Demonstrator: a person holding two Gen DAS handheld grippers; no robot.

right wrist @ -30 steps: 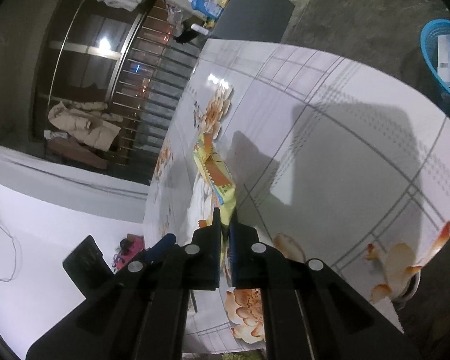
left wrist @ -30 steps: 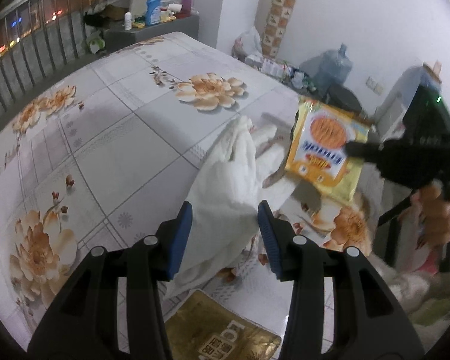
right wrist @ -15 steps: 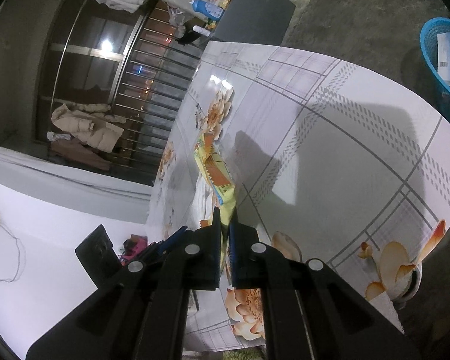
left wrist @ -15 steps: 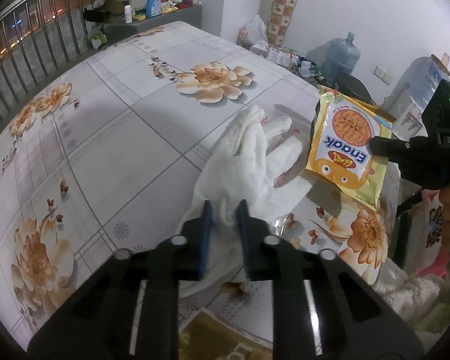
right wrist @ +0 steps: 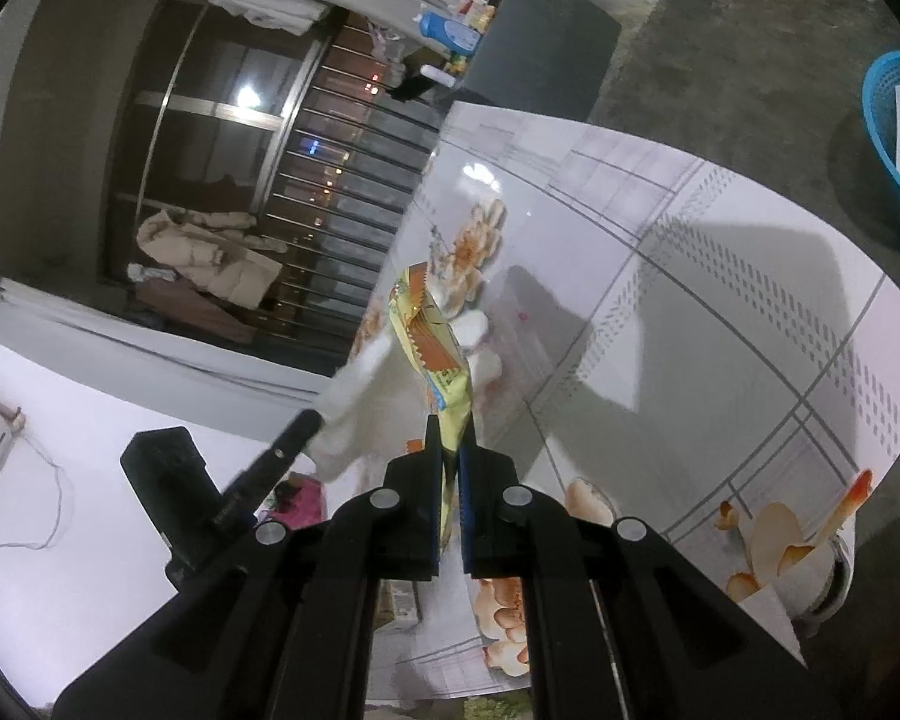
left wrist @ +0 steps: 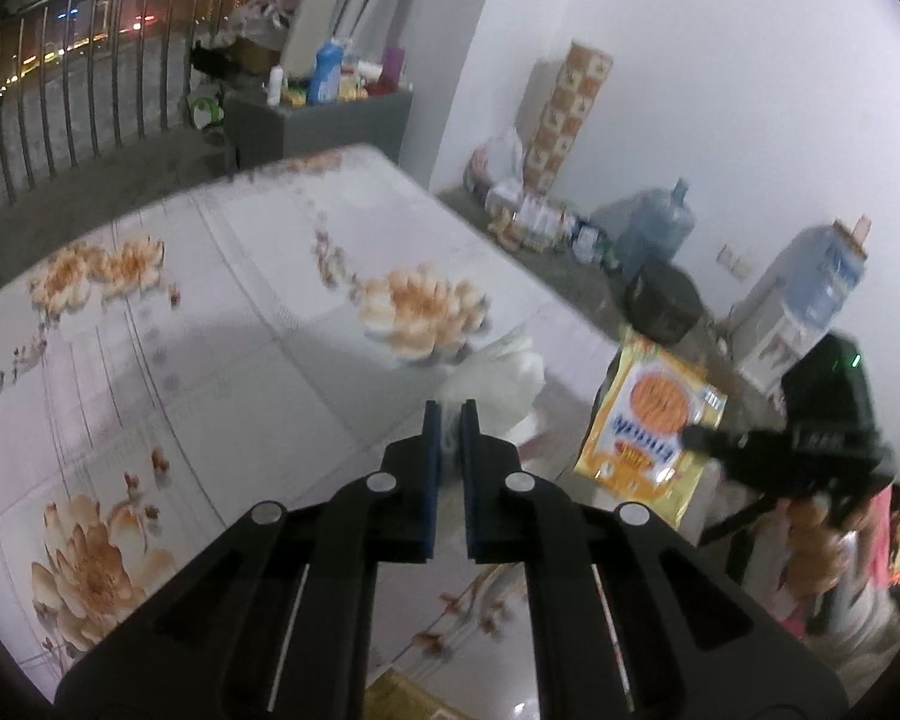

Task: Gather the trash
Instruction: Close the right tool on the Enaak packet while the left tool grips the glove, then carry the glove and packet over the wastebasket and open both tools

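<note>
A white glove [left wrist: 504, 378] hangs just above the flowered table [left wrist: 210, 360], and my left gripper [left wrist: 450, 411] is closing the last bit with its blue pads pressed on the glove's near end. In the right wrist view the same glove [right wrist: 366, 408] dangles from the left gripper [right wrist: 312, 417]. My right gripper [right wrist: 448, 426] is shut on the lower edge of a yellow and orange snack packet [right wrist: 432, 348], held upright in the air. From the left wrist view that packet [left wrist: 648, 420] hangs at the right gripper [left wrist: 690, 438], beside the table's right edge.
A gold packet [left wrist: 402, 696] lies on the table below my left gripper. A blue basket [right wrist: 894, 150] stands on the floor past the table. Water jugs [left wrist: 654, 234] and clutter line the wall, and a grey cabinet [left wrist: 318, 120] with bottles stands by the railing.
My left gripper shut on the white glove and lifted it off the table. The right gripper stayed about where it was with the snack packet.
</note>
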